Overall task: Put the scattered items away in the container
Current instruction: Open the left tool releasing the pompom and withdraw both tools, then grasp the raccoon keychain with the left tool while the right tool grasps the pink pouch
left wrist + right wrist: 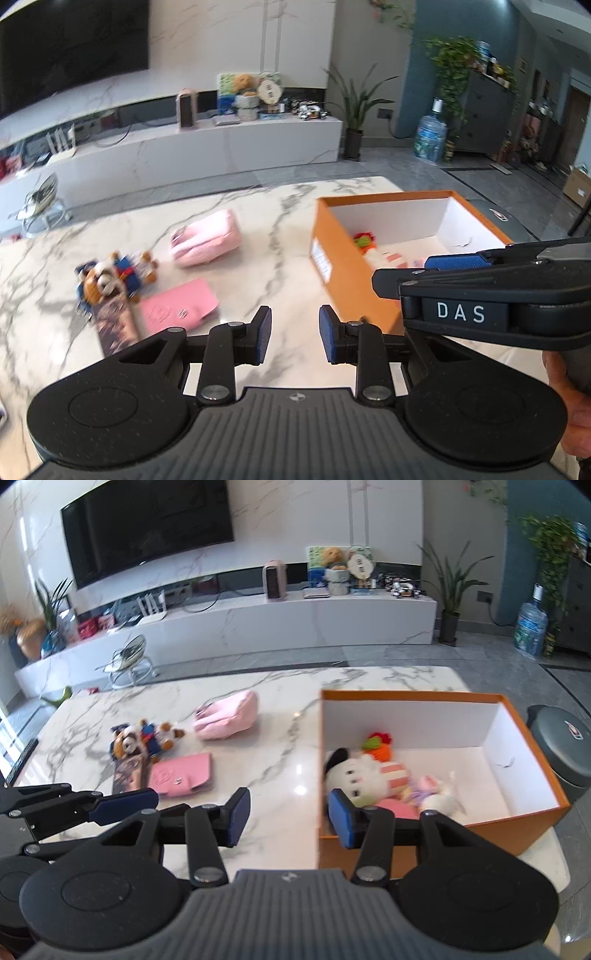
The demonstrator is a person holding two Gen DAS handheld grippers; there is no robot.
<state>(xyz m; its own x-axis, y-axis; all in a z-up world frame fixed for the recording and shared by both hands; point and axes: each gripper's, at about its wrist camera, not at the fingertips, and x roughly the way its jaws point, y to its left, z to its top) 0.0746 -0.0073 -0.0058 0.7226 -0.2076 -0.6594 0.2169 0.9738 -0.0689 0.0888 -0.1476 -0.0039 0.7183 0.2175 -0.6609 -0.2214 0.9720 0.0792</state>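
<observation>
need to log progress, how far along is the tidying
Partly done. Already in the orange box: a white plush, a carrot toy and a small pale toy. Nothing is in hand: both grippers are empty. Still on the table: pink pouch, bear plush, pink wallet.

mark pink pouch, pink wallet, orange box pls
pink pouch (227, 716), right wrist view, its top face
pink wallet (184, 773), right wrist view, middle of cover
orange box (410, 696), right wrist view, far rim

Glossy marble table (280, 746); matt cardboard box (436, 834); plush toys (369, 779)
</observation>
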